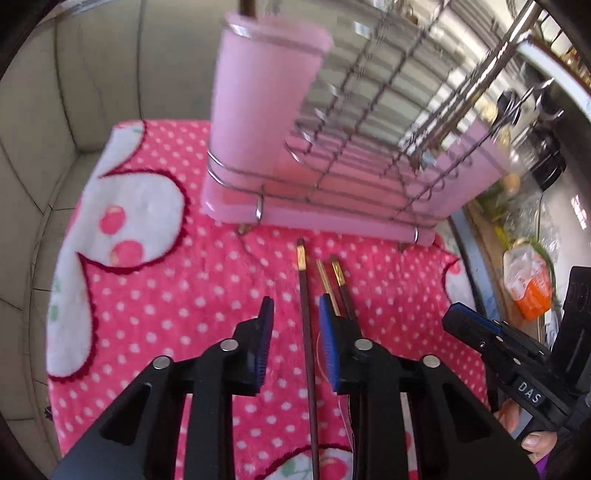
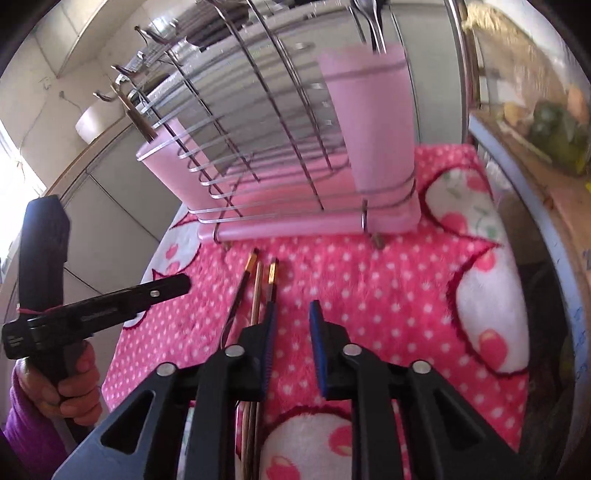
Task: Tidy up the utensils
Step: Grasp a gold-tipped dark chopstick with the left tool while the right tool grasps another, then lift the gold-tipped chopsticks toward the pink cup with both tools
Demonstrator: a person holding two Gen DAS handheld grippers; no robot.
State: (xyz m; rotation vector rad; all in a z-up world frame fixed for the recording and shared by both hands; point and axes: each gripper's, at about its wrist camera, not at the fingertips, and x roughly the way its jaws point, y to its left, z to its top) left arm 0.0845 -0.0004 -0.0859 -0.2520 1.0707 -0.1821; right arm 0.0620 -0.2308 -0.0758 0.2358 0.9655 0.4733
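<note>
Left wrist view: one chopstick (image 1: 307, 332) lies between the open left gripper (image 1: 295, 314) fingers.

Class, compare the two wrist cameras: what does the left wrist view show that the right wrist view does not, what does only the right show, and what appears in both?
Only the left wrist view: an orange-and-white packet on the counter at far right, and one dark chopstick lying between the open fingers of the left hand-held gripper.

Only the right wrist view: metal spoons standing in a pink cup, and nothing between the open fingers of the right hand-held gripper.

Both: the pink dish rack, three chopsticks, the pink dotted towel.
</note>
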